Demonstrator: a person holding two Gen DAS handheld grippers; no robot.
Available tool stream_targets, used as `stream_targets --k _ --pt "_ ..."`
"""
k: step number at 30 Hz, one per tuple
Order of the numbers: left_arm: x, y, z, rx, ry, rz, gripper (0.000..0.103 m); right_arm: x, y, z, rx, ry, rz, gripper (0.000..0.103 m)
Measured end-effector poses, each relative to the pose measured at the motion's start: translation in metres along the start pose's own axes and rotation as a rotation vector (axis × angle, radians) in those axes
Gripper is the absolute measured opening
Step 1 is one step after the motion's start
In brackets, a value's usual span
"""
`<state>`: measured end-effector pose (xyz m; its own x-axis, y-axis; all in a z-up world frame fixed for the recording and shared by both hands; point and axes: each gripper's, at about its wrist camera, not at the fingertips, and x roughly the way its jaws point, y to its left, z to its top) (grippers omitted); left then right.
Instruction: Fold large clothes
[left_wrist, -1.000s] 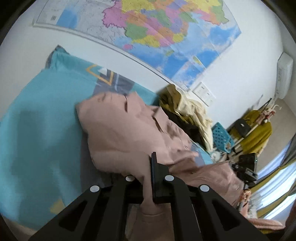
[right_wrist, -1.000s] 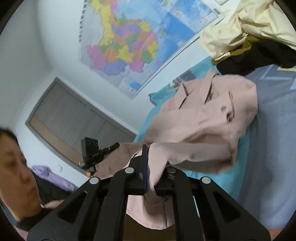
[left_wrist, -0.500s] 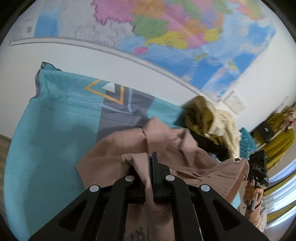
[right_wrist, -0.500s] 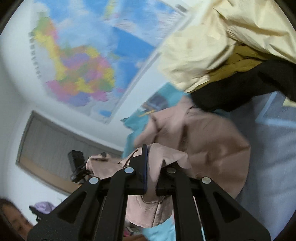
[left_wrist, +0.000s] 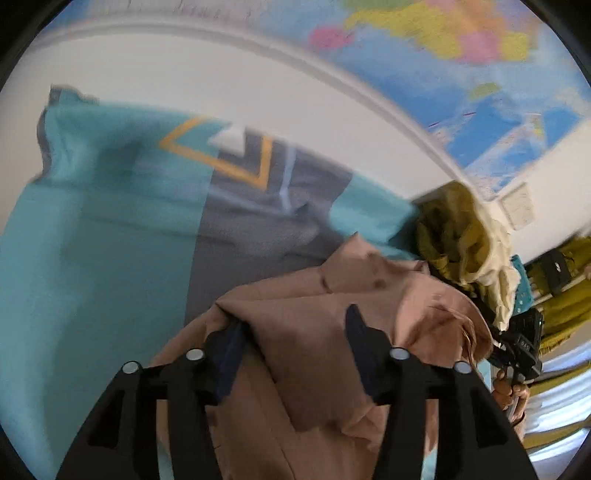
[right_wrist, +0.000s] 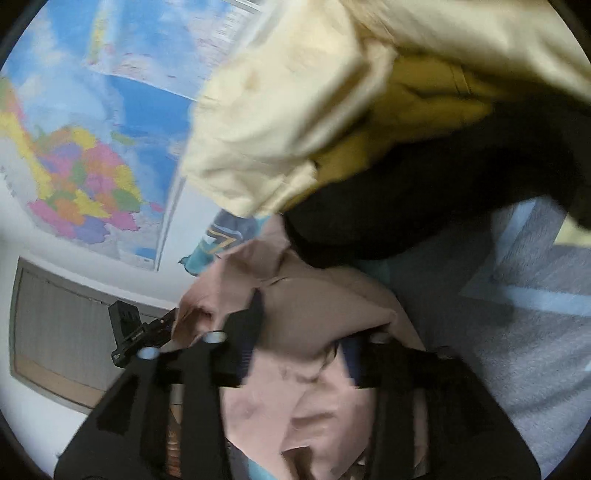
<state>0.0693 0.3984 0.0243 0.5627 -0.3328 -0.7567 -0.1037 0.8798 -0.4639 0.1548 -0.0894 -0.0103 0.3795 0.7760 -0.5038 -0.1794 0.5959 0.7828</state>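
A large pink garment (left_wrist: 369, 295) lies bunched on the teal and grey bed cover (left_wrist: 110, 258). My left gripper (left_wrist: 291, 334) hangs just over its near fold. The jaws are opening, with loose pink cloth between them and neither pad pinching it. In the right wrist view the same pink garment (right_wrist: 314, 306) fills the gap of my right gripper (right_wrist: 303, 336). Its jaws are opening too, and the cloth slumps free between the fingers. Each view shows the other gripper at the side: the right gripper (left_wrist: 524, 343) and the left gripper (right_wrist: 129, 332).
A pile of cream, mustard and black clothes (left_wrist: 465, 243) sits at the pink garment's far side, close above my right gripper (right_wrist: 332, 129). A wall map (left_wrist: 461, 55) hangs behind the bed. A person's hand (left_wrist: 513, 391) holds the right gripper.
Both grippers were shut on the pink garment's edge and carried it across the bed toward the wall and the clothes pile. Now both pairs of jaws have parted and the cloth has dropped slack.
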Motion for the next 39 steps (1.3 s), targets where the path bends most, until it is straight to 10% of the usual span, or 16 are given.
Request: stream_targets --k 12,18,22,27,30,33,36,39 --pt "-0.014 -0.062 -0.072 0.506 -0.058 0.143 0.073 -0.001 0.080 -0.077 -0.671 -0.094 -0.430 0.080" --pt "0.010 -0.075 -0.079 0.608 -0.024 0.149 0.077 0.030 0.076 -0.073 -0.741 -0.061 -0.579 0.082" --pt "0.036 -0.067 -0.050 0.521 0.023 0.208 0.058 0.039 0.057 -0.036 -0.586 0.001 -0.498 0.006" --pt "0.033 -0.041 0.009 0.215 -0.040 0.199 0.054 0.005 0.026 0.009 -0.300 -0.041 -0.261 0.005" --pt "0.029 -0.021 0.022 0.105 -0.063 0.274 0.073 0.013 -0.001 0.012 -0.204 0.013 -0.344 0.010" --pt "0.023 0.000 0.014 0.067 -0.028 0.275 0.078 -0.005 -0.009 0.003 -0.166 -0.022 -0.268 0.024" --pt "0.009 0.009 -0.001 0.083 -0.022 0.232 0.079 -0.030 0.002 -0.019 -0.245 -0.091 -0.306 0.063" --pt "-0.008 0.007 -0.030 0.151 -0.021 0.203 0.084 -0.047 0.015 -0.051 -0.349 -0.085 -0.240 0.065"
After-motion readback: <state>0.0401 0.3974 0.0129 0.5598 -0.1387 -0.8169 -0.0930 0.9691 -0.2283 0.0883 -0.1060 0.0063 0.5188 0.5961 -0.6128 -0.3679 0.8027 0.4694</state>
